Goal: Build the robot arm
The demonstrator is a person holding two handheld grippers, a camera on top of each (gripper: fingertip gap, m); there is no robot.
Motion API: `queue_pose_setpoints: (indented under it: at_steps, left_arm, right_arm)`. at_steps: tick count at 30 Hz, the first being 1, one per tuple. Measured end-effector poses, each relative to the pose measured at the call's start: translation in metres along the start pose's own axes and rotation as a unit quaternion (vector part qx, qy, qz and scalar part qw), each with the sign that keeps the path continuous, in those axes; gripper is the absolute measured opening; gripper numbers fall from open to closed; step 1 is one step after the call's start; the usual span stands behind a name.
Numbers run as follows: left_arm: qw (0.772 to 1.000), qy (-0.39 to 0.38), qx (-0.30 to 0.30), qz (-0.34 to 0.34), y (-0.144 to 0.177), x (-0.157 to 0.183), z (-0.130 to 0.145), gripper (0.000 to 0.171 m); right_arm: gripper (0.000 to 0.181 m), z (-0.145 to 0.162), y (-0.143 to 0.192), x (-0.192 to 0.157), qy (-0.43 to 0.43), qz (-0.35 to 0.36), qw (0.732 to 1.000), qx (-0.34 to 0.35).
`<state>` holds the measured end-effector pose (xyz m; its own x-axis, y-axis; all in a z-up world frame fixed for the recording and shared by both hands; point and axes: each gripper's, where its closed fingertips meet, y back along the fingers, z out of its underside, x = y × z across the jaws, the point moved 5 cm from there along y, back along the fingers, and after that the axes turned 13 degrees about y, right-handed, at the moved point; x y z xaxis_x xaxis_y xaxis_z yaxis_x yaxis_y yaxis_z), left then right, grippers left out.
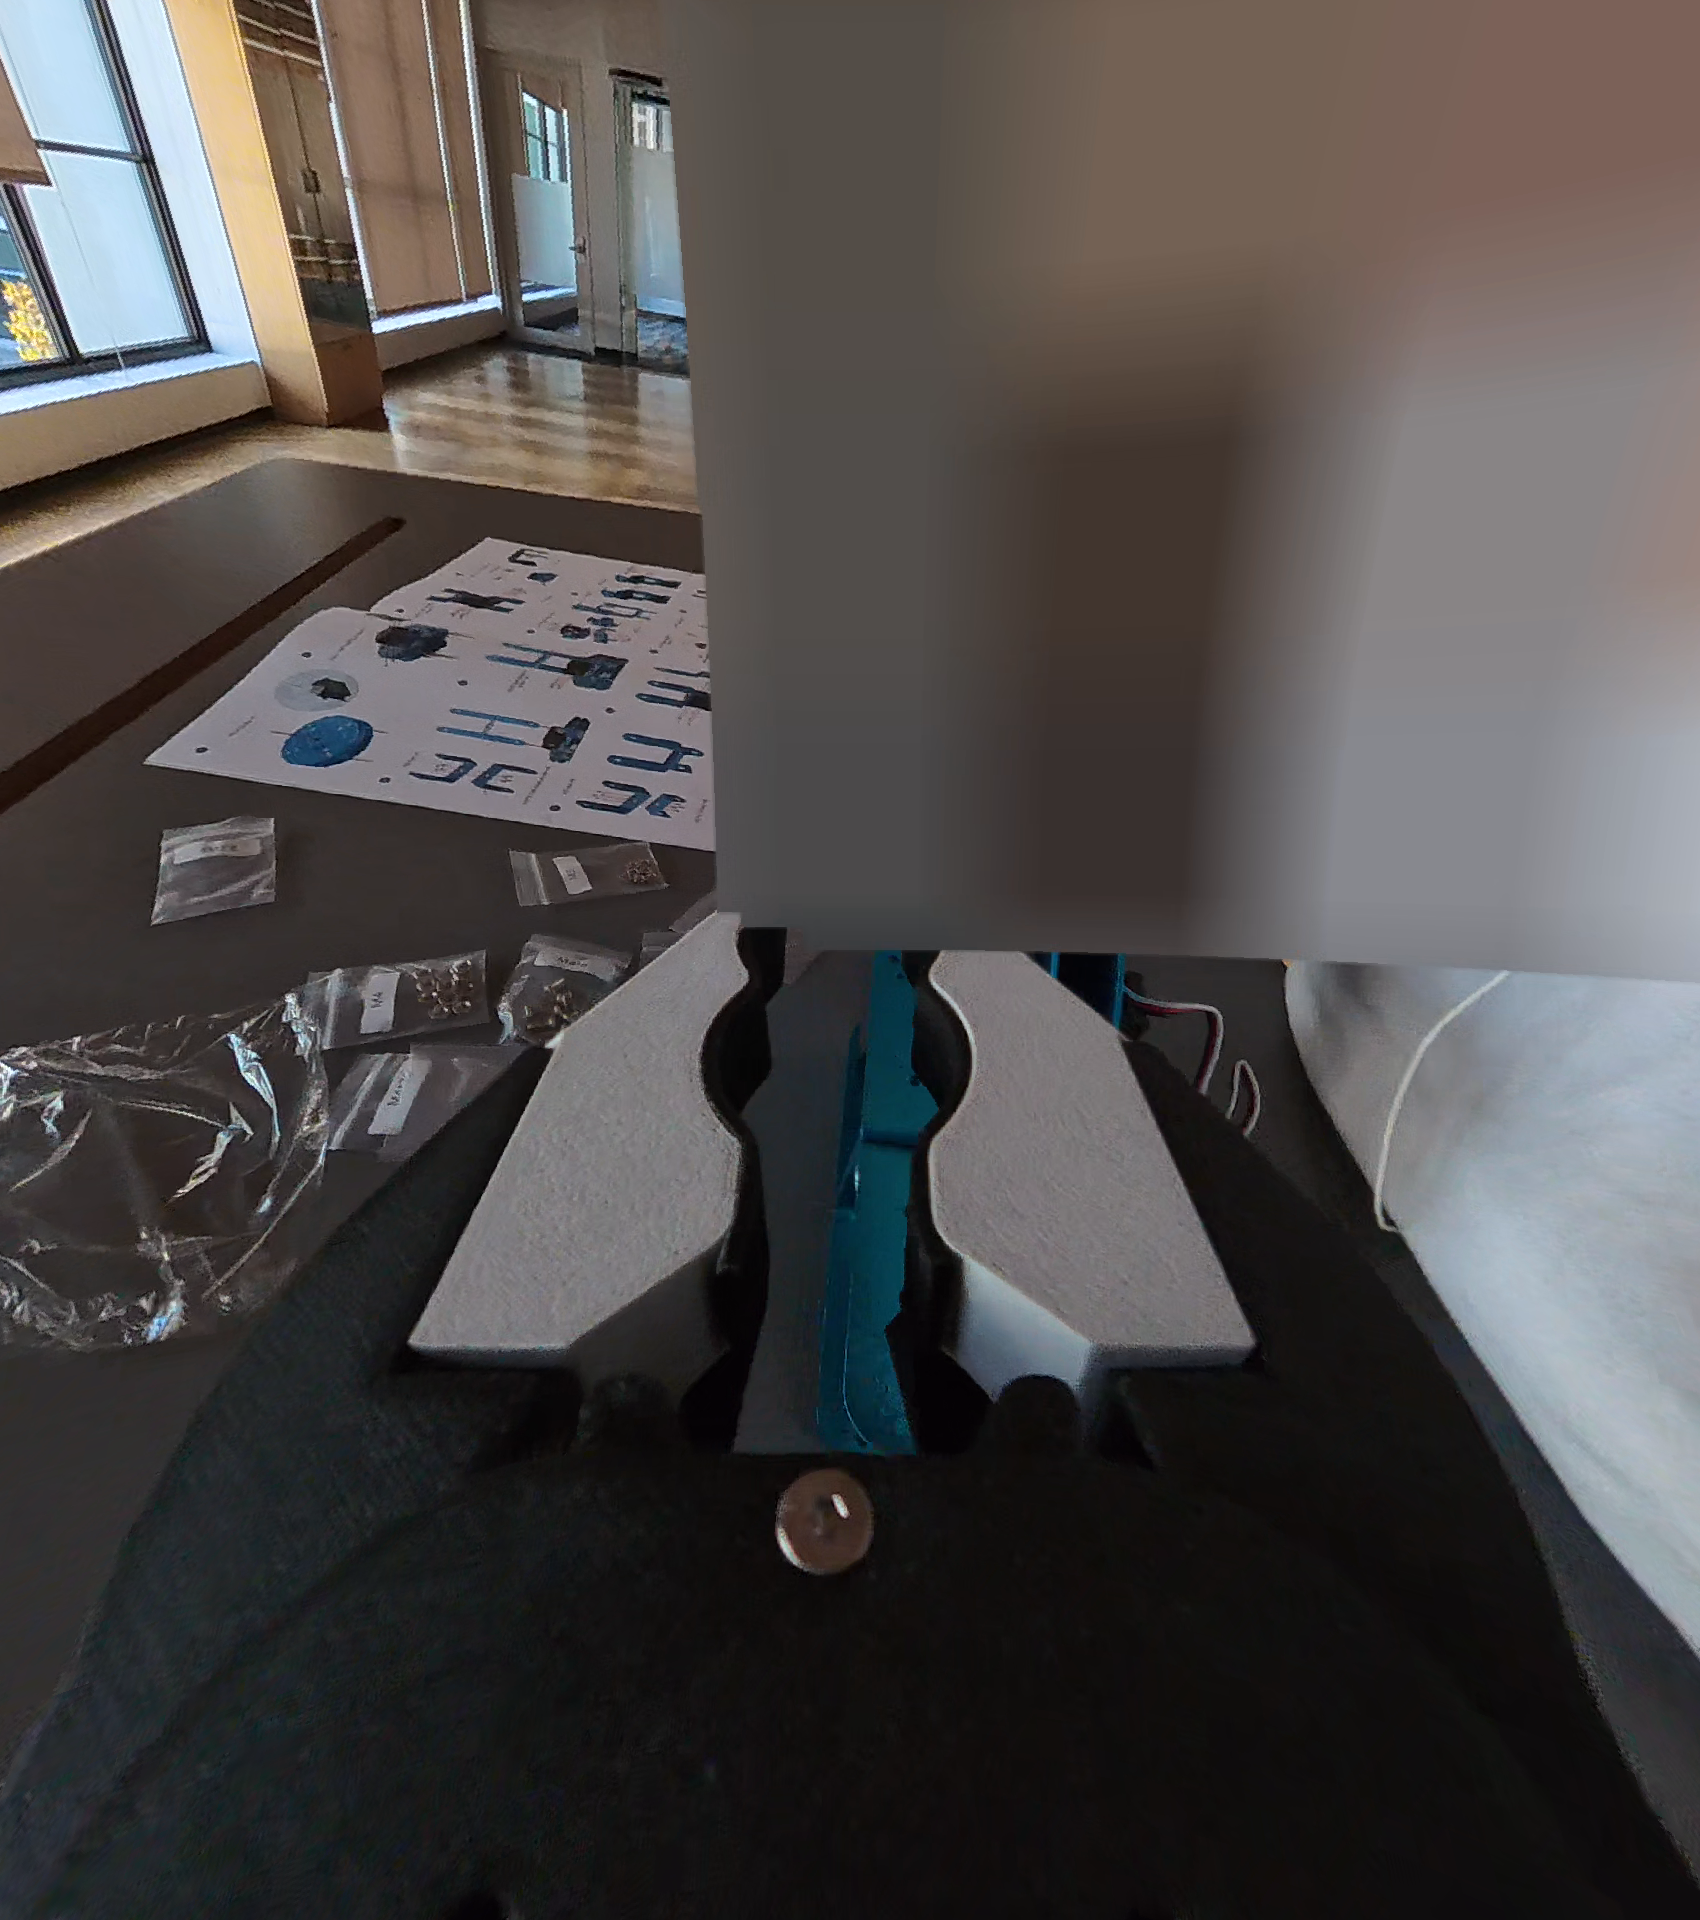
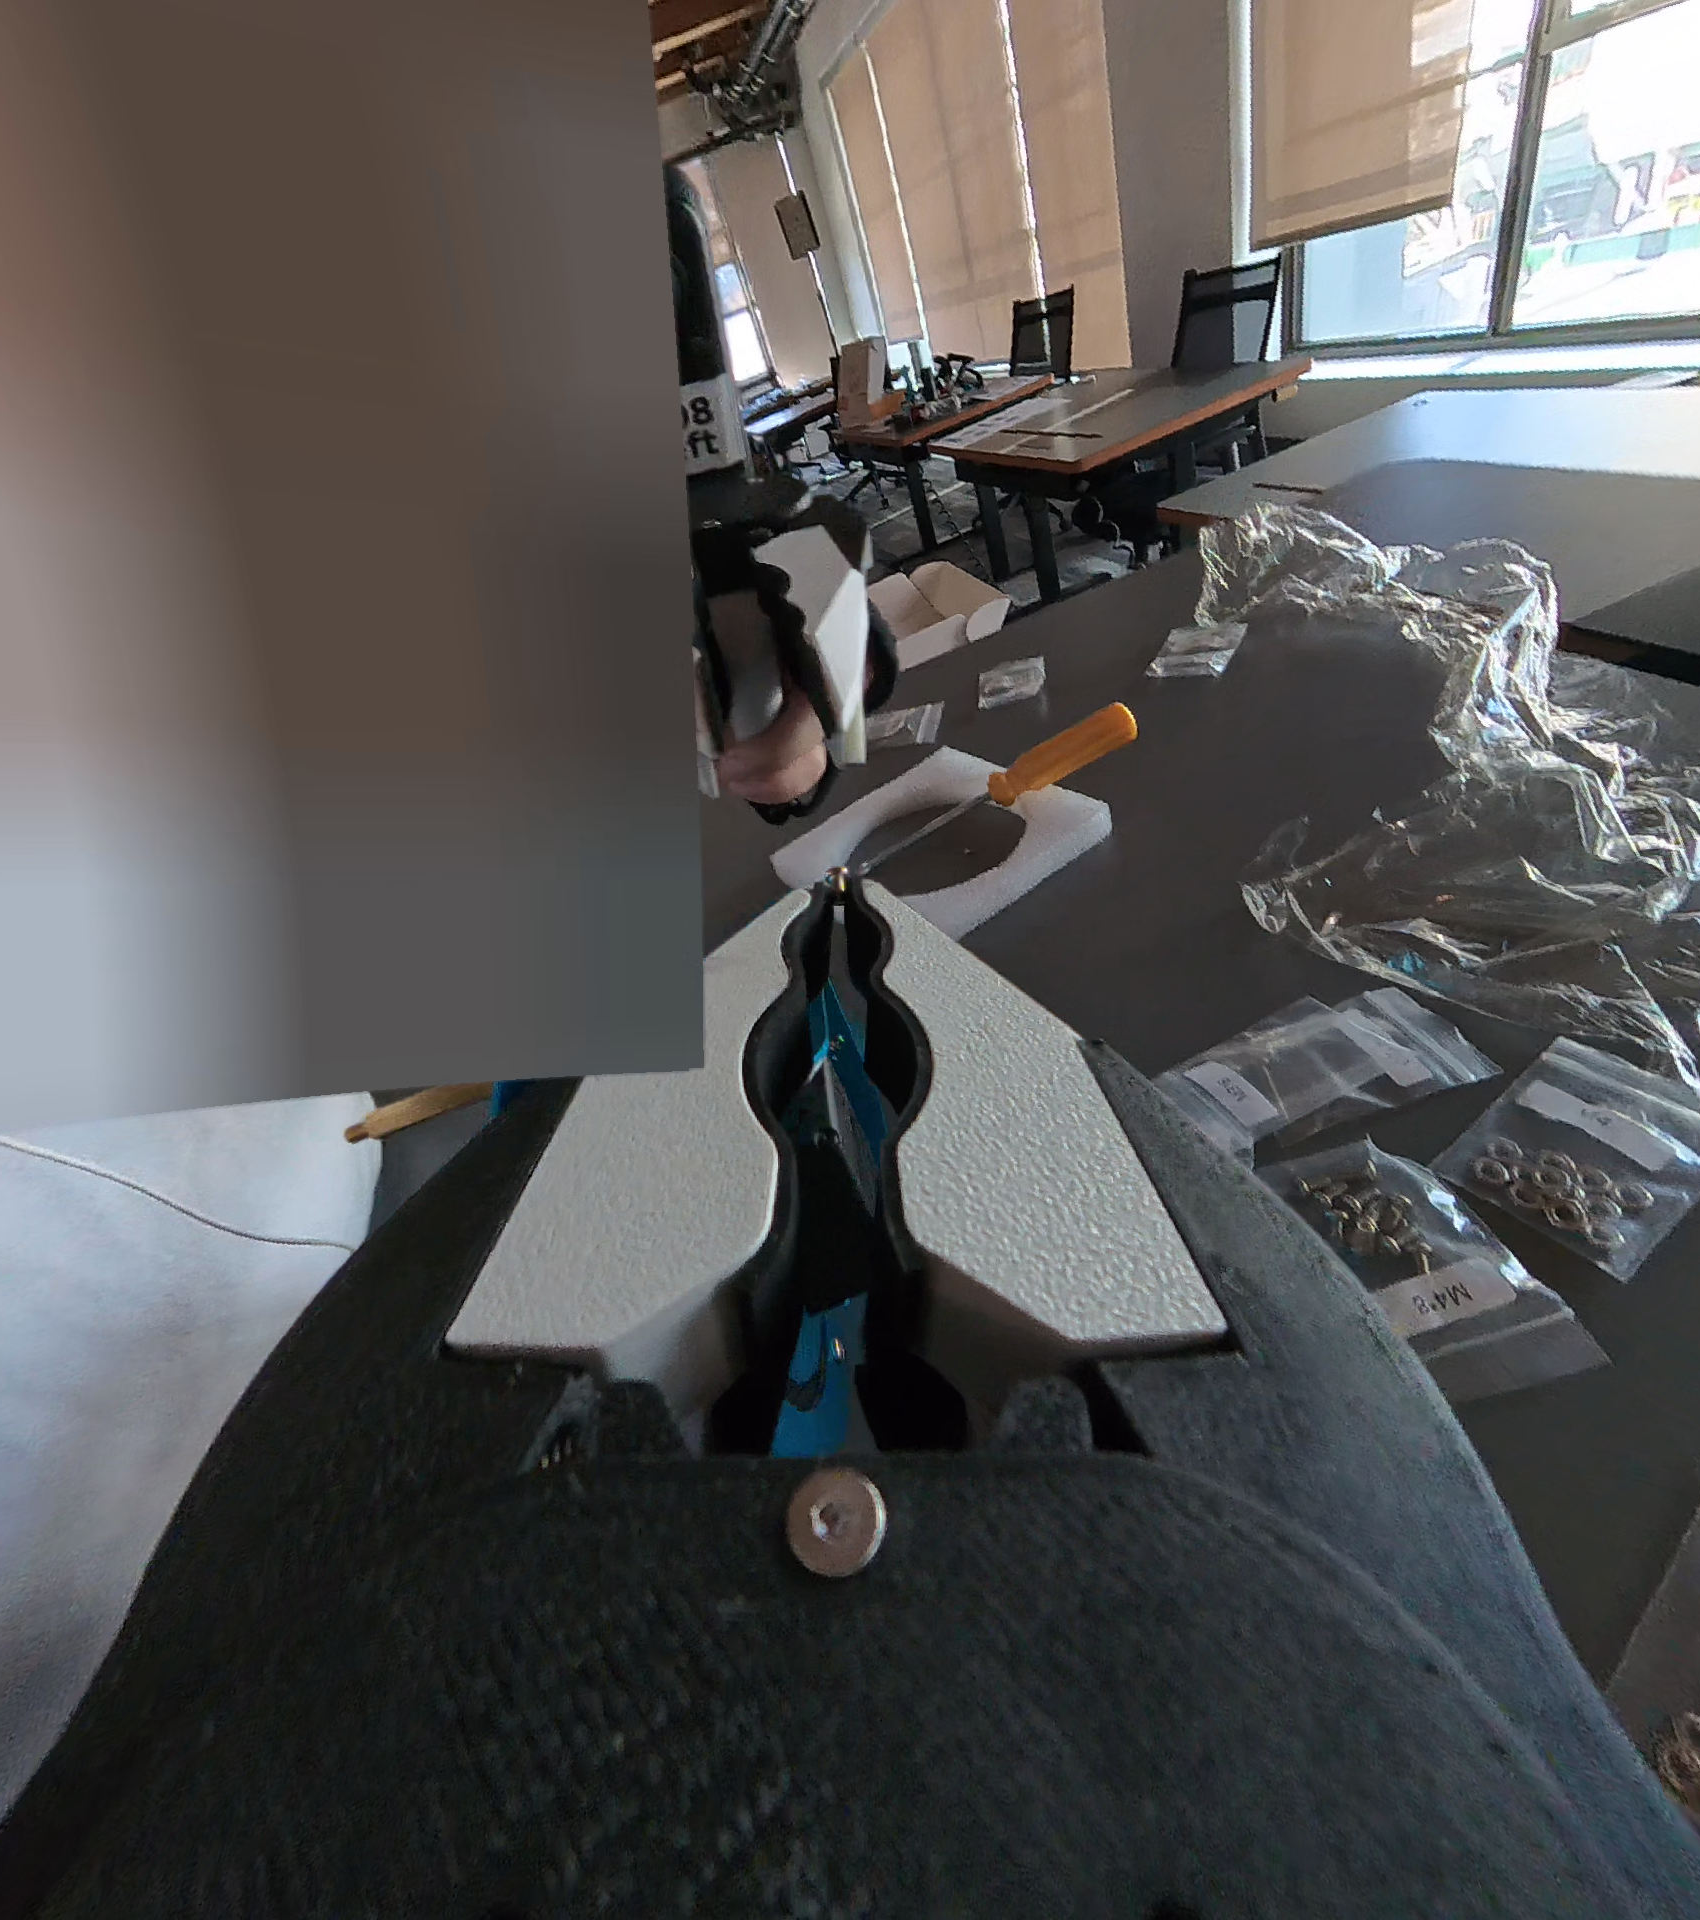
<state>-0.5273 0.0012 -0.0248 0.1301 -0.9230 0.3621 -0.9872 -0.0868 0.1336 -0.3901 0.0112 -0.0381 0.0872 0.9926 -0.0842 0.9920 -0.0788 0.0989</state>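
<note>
My left gripper [image 1: 835,956] has its jaws a little apart. A thin blue metal part [image 1: 872,1195] stands edge-on in the gap, against the right pad, and the jaws seem closed on it. Red and white wires [image 1: 1230,1081] trail from it on the right. My right gripper [image 2: 841,894] is shut, its tips pinching a small metal screw or nut [image 2: 835,878]. A blue part [image 2: 820,1382] shows through the gap beneath it. The left gripper also shows in the right wrist view [image 2: 804,644], held up in a hand beyond the foam.
An orange-handled screwdriver [image 2: 1064,748] lies across a white foam block [image 2: 1054,831] just past my right fingertips. Small bags of hardware [image 2: 1552,1174] and crumpled clear wrap [image 2: 1500,779] lie on the dark table [image 1: 46,935]. Printed sheets [image 1: 472,707] lie farther off. A person's white garment [image 1: 1604,1247] is close. Some 5 centimetres of space lies between my two pairs of fingers.
</note>
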Motion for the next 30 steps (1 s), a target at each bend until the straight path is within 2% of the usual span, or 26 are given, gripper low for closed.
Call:
queue_pose_setpoints:
  at_steps: [2, 5, 9, 14, 19, 30]
  left_arm:
    - [0.999, 0.044, -0.014, 0.016, -0.011, -0.001, -0.006, 0.021]
    - [0.984, 0.154, -0.023, 0.091, -0.024, 0.004, -0.013, 0.022]
    - [0.962, 0.253, 0.017, 0.106, -0.032, -0.003, -0.012, 0.016]
    - [0.963, 0.247, 0.045, 0.098, -0.035, -0.001, -0.01, 0.006]
    - [0.975, 0.212, 0.016, 0.063, -0.042, 0.001, -0.007, 0.015]
    - [0.973, 0.225, 0.014, 0.057, -0.047, -0.007, -0.001, 0.004]
  right_arm:
    - [0.001, -0.009, -0.001, -0.003, 0.026, -0.001, 1.0, 0.017]
    - [0.001, -0.018, -0.001, -0.006, 0.094, 0.021, 0.995, 0.015]
    - [0.001, -0.024, 0.001, -0.014, 0.174, 0.049, 0.983, 0.01]
    - [0.001, -0.021, -0.001, -0.017, 0.232, 0.084, 0.969, -0.018]
    - [0.001, -0.016, -0.005, -0.018, 0.26, 0.095, 0.96, -0.047]
    - [0.001, -0.012, -0.004, -0.014, 0.275, 0.109, 0.953, -0.066]
